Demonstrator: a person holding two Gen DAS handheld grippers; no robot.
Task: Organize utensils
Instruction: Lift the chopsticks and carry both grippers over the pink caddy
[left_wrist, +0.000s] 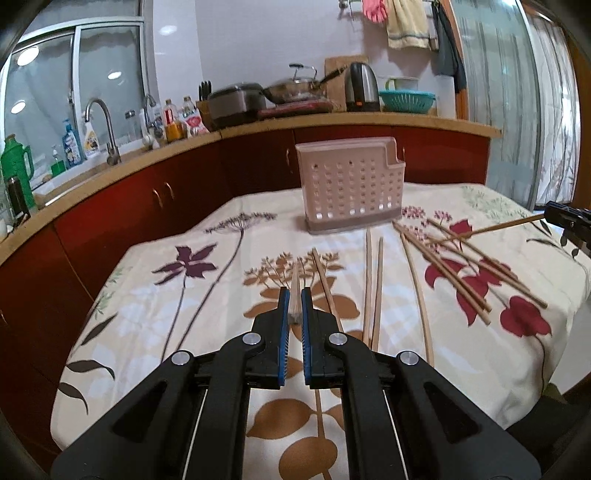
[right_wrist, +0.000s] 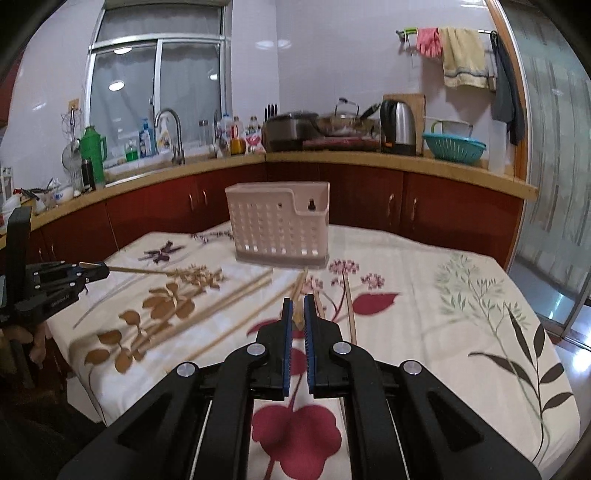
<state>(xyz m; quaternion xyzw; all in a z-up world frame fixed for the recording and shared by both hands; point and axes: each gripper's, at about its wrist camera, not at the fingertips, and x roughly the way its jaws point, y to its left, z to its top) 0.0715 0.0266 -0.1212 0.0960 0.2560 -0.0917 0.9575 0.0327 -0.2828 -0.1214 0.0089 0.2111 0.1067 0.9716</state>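
Left wrist view shows the left gripper (left_wrist: 295, 295) clamped on one chopstick (left_wrist: 295, 284). The right gripper (right_wrist: 298, 306) grips another chopstick (right_wrist: 300, 295). Next, I think, both must go into the basket (left_wrist: 351, 184) upright.

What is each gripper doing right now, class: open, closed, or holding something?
Left gripper: closed on a thin, pale wooden chopstick.
Right gripper: closed on another thin wooden chopstick.

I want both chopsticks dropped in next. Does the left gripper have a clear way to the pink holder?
Probably yes. The left gripper, shut on a chopstick, faces the pink holder across bare tablecloth; the loose chopsticks lie off to its right.
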